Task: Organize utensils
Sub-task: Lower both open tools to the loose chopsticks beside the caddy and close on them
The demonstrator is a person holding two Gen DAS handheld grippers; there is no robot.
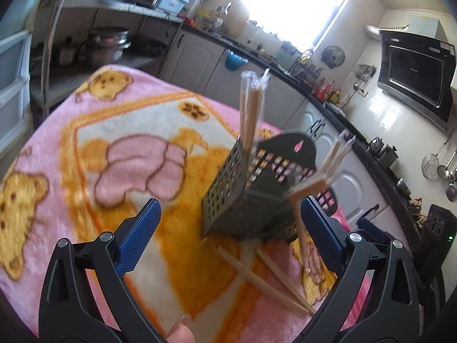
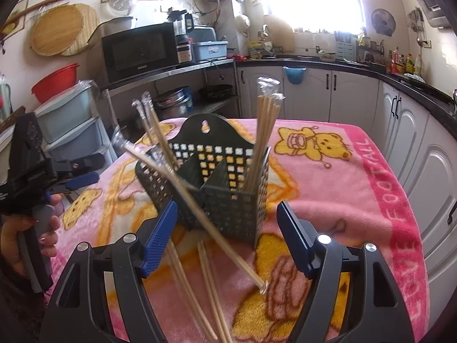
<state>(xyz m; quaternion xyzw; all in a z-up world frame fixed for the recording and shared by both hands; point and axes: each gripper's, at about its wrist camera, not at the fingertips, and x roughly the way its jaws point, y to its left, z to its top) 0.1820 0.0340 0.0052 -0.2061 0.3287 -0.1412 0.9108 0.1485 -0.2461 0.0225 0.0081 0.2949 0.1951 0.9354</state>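
A dark green perforated utensil caddy (image 1: pixel 225 191) (image 2: pixel 228 197) stands on a pink teddy-bear blanket (image 1: pixel 114 131) (image 2: pixel 342 200). Wrapped wooden chopsticks (image 1: pixel 251 108) (image 2: pixel 265 125) stand upright in one of its compartments. More wrapped pairs (image 2: pixel 160 137) lean out of the other side, and one pair (image 2: pixel 211 220) slants across the caddy's front. Loose chopsticks (image 1: pixel 265 283) (image 2: pixel 211 285) lie on the blanket in front of it. My left gripper (image 1: pixel 230 203) is open wide just before the caddy, holding nothing. My right gripper (image 2: pixel 227 204) is open too, with the slanting pair passing between its fingers untouched.
In the right wrist view a hand (image 2: pixel 17 237) holds the left gripper (image 2: pixel 82 177) at the table's left edge. Plastic drawers (image 2: pixel 71 120) and a microwave (image 2: pixel 140 48) on a steel shelf stand behind. White cabinets (image 2: pixel 314 94) under a dark counter run along the back and right.
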